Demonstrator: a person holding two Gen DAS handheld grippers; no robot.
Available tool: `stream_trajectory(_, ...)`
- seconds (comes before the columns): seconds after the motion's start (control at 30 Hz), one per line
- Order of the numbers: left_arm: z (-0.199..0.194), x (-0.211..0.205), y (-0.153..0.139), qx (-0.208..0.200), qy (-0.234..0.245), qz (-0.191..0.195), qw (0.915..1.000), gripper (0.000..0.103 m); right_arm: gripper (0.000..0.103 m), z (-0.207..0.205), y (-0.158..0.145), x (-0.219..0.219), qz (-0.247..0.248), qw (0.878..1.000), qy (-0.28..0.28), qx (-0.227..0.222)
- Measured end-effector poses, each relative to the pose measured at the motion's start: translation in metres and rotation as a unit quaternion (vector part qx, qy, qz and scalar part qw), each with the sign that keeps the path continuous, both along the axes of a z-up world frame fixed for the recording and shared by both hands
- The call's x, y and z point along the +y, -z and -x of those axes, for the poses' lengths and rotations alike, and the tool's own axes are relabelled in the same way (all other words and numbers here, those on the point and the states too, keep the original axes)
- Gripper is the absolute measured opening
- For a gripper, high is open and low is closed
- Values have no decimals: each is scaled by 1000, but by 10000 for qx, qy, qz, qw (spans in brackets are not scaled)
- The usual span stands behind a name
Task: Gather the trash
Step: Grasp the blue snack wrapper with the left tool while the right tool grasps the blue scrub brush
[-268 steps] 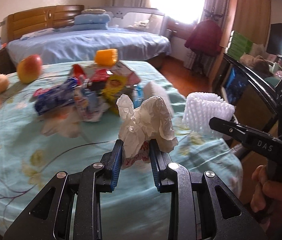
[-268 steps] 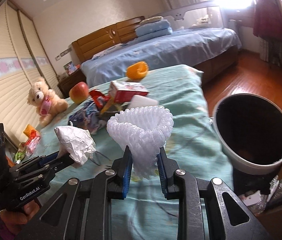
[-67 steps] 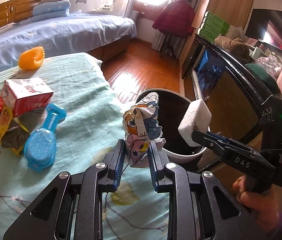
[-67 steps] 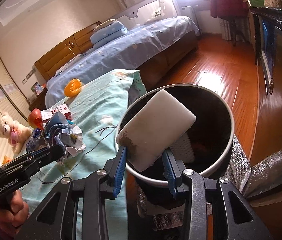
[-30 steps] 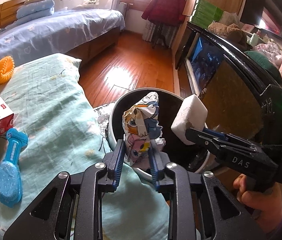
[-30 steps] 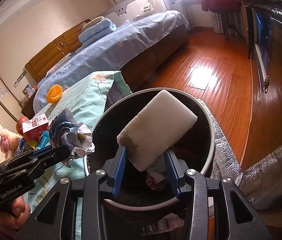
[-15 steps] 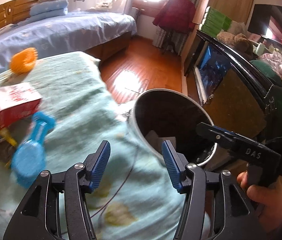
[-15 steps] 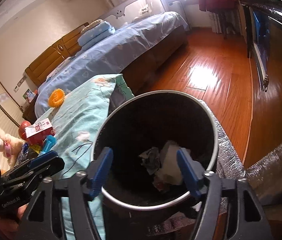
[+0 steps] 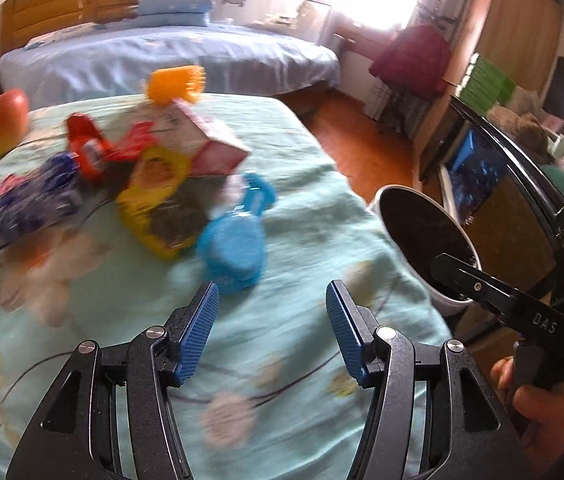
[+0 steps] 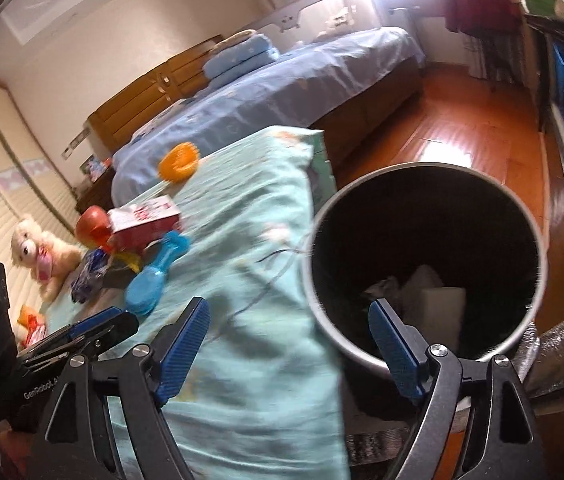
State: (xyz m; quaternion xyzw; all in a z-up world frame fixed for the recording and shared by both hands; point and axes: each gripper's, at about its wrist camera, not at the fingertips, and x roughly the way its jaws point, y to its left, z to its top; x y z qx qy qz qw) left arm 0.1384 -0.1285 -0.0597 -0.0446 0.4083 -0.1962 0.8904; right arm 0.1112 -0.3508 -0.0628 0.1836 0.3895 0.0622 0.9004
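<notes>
Left gripper (image 9: 269,320) spread, empty, over turquoise bedspread (image 9: 302,208); wrapper pile (image 9: 153,184) upper left. Right gripper (image 10: 288,346) empty, jaws opening, trash bin (image 10: 538,248) at right.

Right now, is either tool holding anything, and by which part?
Nothing is held. The left tool stands open over the bedspread, empty. The right tool is opening, nothing between its pads; the white foam block lies in the bin.

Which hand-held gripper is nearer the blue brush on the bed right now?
Left. The left hand-held gripper hovers just short of the blue brush, jaws apart and empty. The right hand-held gripper sits beside it at the trash bin, opening, empty.
</notes>
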Motion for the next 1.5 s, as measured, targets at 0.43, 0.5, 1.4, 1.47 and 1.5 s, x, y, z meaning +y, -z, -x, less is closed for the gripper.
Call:
stream_trajectory(0.43,12,84,10,1,-775,30,9970,56,85,-10,-4,69,91,9988,-484,-16)
stream_trajectory(0.5,12,94,10,-24,-857,12,9963,56,85,-12,-4,80,91,9984,-553,-15)
stream_trajectory(1.4,-59,162,8,-104,-600,-747,9953,75,82,-58,17,158,535,9954,-681,419)
stream_trajectory(1.47,-65,161,11,-53,-607,-680,9958,75,82,-61,18,160,573,9950,-699,428)
stream_trajectory(1.5,-69,160,12,-28,-611,-674,9959,75,82,-63,19,160,626,9947,-692,426)
